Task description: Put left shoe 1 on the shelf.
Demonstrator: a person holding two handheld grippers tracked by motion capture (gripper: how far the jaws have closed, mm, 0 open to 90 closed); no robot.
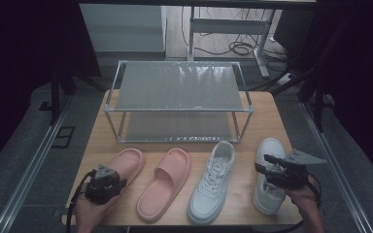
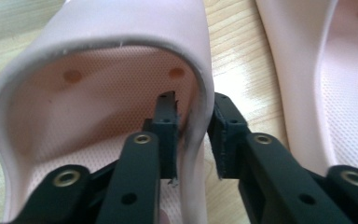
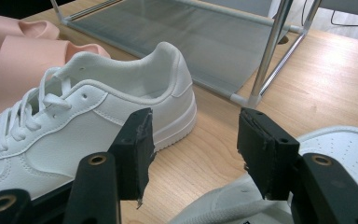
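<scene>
A pair of pink slippers lies on the wooden table [image 1: 267,116]. My left gripper [image 1: 110,183] [image 2: 193,112] sits at the near end of the left slipper [image 1: 128,164] [image 2: 98,28]. One jaw is inside it and the other outside, and the pads pinch its side wall. The right slipper [image 1: 167,182] [image 2: 335,93] lies beside it, untouched. Two white sneakers lie further right. My right gripper [image 1: 264,163] [image 3: 193,135] hangs open over the right sneaker [image 1: 268,148] [image 3: 345,140], with nothing between its jaws. The left sneaker [image 1: 211,182] [image 3: 74,116] lies just beyond it.
A two-tier metal shoe rack [image 1: 179,109] [image 3: 261,70] with grey mesh shelves stands at the back of the table, both shelves bare. Bare wood separates it from the row of shoes. Cables and a desk frame [image 1: 260,48] lie on the floor behind.
</scene>
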